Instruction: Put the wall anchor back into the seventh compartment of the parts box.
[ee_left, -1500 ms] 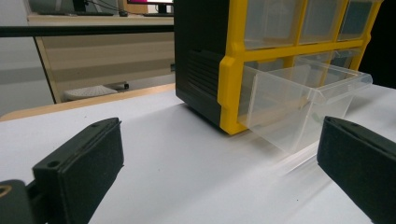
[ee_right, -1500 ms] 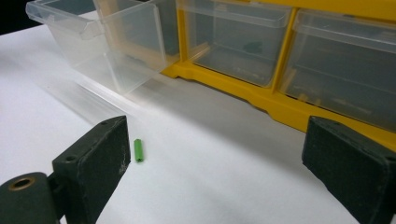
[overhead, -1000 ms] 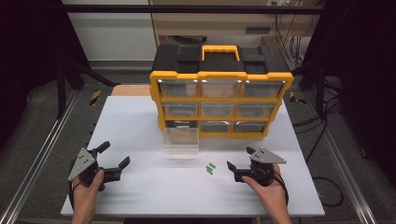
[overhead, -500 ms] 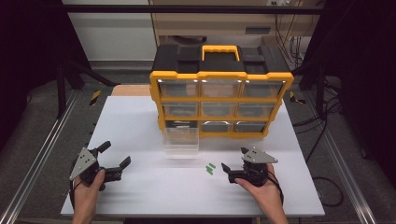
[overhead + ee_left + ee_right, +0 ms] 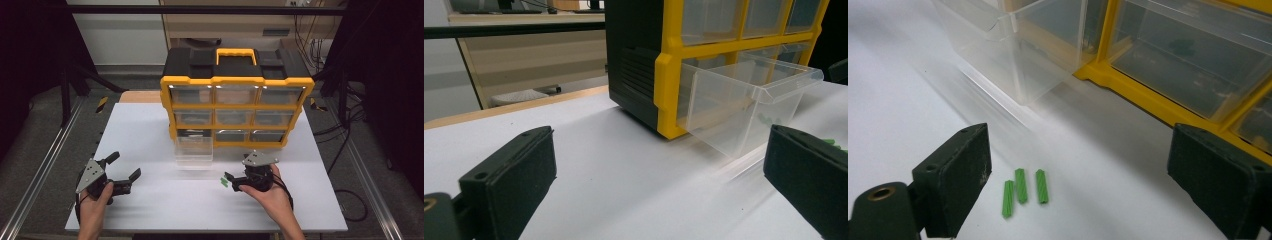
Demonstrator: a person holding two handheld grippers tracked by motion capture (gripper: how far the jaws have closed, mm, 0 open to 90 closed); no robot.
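Observation:
A yellow and black drawer cabinet stands at the back middle of the white table. Its bottom-left clear drawer is pulled out. Three small green pegs lie on the table in front of the cabinet. My right gripper is open just right of them, at table height. In the right gripper view the pegs lie close to the left jaw, with the right gripper open around them and the drawer beyond. My left gripper rests open at the front left and holds nothing.
The left gripper view looks across bare table at the cabinet's side and the drawer, with the left gripper open wide. The cabinet's other drawers are closed. Metal rails and cables run past the table's sides.
My right gripper has slid left across the table until its jaws reach the green pegs. The left gripper and the drawer have stayed where they were.

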